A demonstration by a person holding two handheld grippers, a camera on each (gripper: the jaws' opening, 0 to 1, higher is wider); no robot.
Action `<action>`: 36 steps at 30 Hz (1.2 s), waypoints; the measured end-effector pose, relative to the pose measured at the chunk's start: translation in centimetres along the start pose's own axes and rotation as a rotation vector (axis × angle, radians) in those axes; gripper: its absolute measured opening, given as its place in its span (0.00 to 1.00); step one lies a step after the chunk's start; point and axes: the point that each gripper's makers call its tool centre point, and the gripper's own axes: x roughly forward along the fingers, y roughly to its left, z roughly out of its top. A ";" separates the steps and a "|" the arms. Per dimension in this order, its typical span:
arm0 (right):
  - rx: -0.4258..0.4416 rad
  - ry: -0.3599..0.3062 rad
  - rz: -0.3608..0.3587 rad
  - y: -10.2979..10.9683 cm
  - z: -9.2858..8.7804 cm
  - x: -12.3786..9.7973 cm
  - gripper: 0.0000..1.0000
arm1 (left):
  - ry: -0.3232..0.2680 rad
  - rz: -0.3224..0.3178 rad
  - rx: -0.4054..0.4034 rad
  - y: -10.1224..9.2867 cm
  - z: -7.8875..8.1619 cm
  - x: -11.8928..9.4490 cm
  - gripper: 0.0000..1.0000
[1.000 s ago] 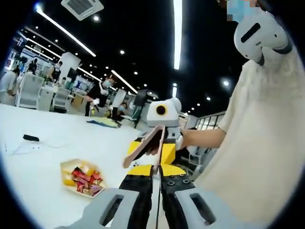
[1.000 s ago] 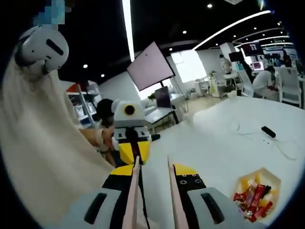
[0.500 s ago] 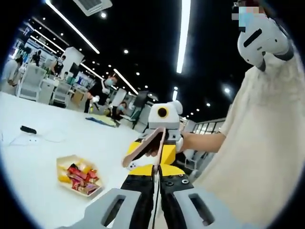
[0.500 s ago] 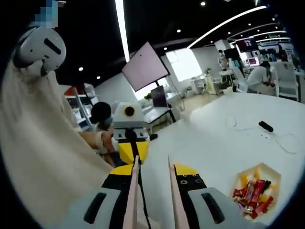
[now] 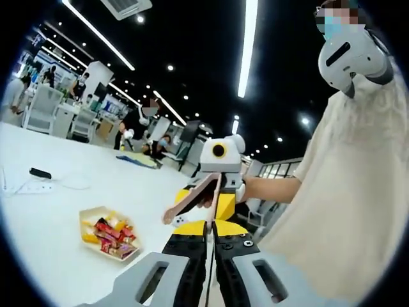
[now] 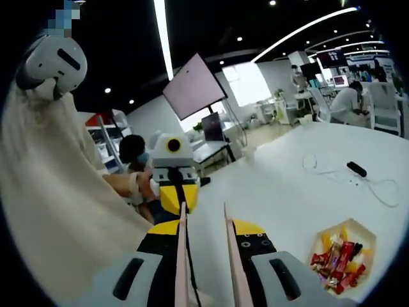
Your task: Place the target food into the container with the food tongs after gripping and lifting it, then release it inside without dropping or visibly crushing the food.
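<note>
Tool states first: left tool [image 5: 209, 256] had its jaws pressed together with nothing between them; the right tool [image 6: 204, 256] was closed on the food tongs [image 6: 205, 252], whose two pinkish arms ran up between its jaws with a narrow gap between them. In the left gripper view the right tool [image 5: 216, 185] appeared ahead, carrying the tongs [image 5: 193, 198] angled down to the left, tips in the air above the white table [image 5: 57, 211]. The container [image 5: 89, 214], a pale tray with wrapped snacks [image 5: 112, 233], red and yellow, lay on the table, well apart from the tong tips. In the right gripper view the container [image 6: 358, 230] sat low right, snacks [image 6: 335, 259] inside; left tool [image 6: 172, 185] faced the camera.
</note>
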 end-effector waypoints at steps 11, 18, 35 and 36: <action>0.023 -0.018 -0.006 0.0 -0.1 -0.4 0.28 | -0.007 -0.005 -0.018 0.1 -0.1 -0.1 0.00; 0.029 -0.017 -0.013 0.0 -0.4 -0.6 0.28 | -0.004 -0.011 -0.029 0.0 -0.4 -0.2 0.00; 0.064 0.012 -0.025 -0.2 -1.6 -0.1 0.29 | 0.011 0.014 -0.053 0.0 -1.2 -0.7 0.00; 0.071 0.007 -0.027 -0.1 -1.6 -0.1 0.29 | 0.013 0.014 -0.051 0.1 -1.2 -0.6 0.00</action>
